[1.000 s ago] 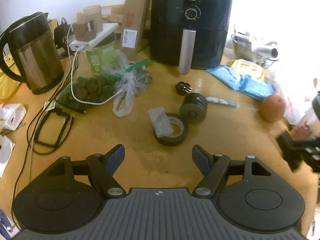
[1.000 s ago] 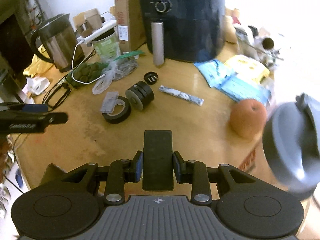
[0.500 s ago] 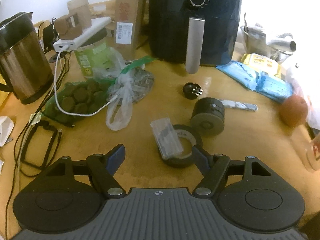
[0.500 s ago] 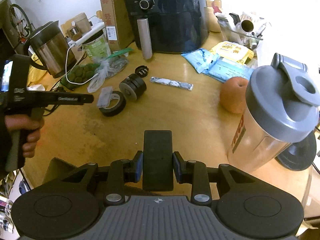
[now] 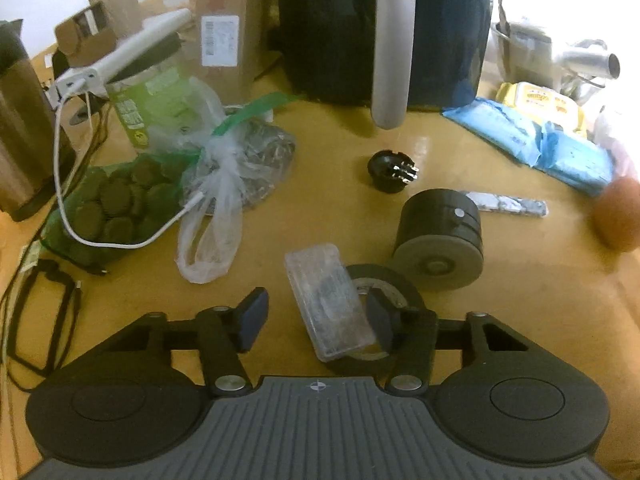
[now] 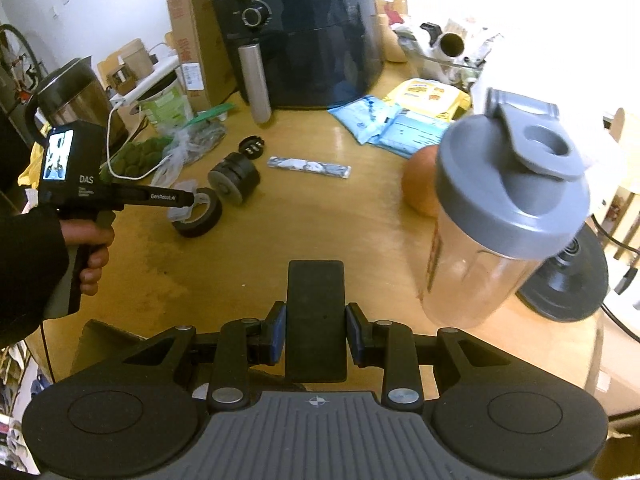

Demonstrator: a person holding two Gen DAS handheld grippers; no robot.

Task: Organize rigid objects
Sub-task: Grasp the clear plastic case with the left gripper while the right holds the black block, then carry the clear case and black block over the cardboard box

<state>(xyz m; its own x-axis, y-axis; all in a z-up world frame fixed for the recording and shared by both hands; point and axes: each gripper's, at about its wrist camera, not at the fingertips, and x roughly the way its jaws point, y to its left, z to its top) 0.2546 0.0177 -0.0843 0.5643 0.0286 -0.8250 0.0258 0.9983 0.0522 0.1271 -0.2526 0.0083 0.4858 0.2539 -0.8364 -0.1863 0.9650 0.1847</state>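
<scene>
My left gripper (image 5: 316, 316) is open, its fingers on either side of a clear plastic case (image 5: 328, 304) that lies tilted on a black tape roll (image 5: 384, 284). A grey-black cylinder (image 5: 438, 240) and a black plug (image 5: 390, 170) lie beyond. In the right wrist view the left gripper (image 6: 188, 200) reaches the tape roll (image 6: 198, 218). My right gripper (image 6: 316, 332) is shut on a flat black slab (image 6: 316, 320), held above the wooden table (image 6: 280, 240).
A shaker bottle with grey lid (image 6: 496, 216) stands at right beside an orange fruit (image 6: 418, 192). A black air fryer (image 6: 300, 32), kettle (image 6: 76, 96), cardboard box (image 6: 188, 40), plastic bags (image 5: 224, 184), white cable (image 5: 120, 240), blue packets (image 6: 384, 124) and foil strip (image 6: 308, 166) crowd the table.
My left gripper moved forward until the clear case and tape roll sit between its open fingers. My right gripper drew back and turned, bringing the shaker bottle closer.
</scene>
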